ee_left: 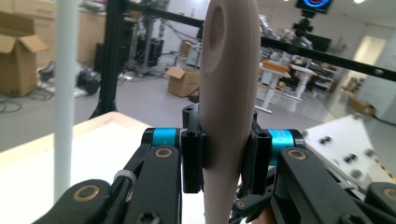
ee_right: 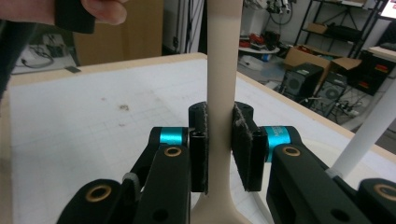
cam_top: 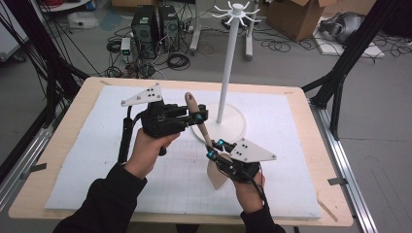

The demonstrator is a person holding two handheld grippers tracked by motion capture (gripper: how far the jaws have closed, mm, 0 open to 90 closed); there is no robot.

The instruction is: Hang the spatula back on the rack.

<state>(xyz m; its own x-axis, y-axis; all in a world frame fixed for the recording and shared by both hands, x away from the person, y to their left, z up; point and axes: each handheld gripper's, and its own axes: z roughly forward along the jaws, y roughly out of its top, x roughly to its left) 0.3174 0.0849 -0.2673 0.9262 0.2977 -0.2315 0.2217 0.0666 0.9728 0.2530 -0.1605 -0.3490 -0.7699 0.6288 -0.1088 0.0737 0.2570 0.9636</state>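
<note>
While the left gripper (cam_top: 198,116) is clenched on the upper handle of the wooden spatula (cam_top: 204,130), the right gripper (cam_top: 214,148) pinches its neck just above the blade. The spatula hangs tilted over the middle of the white mat (cam_top: 97,145), beside the round base of the white stand (cam_top: 228,73), which sits nearer the desk's (cam_top: 53,145) far edge.

- Lab or workshop
- PC towers (cam_top: 155,29) and loose cables (cam_top: 177,60) on grey floor
- Cardboard boxes (cam_top: 296,17), black frame struts (cam_top: 357,46)
- Shelves (ee_right: 345,23), desks (ee_left: 287,77) behind
</note>
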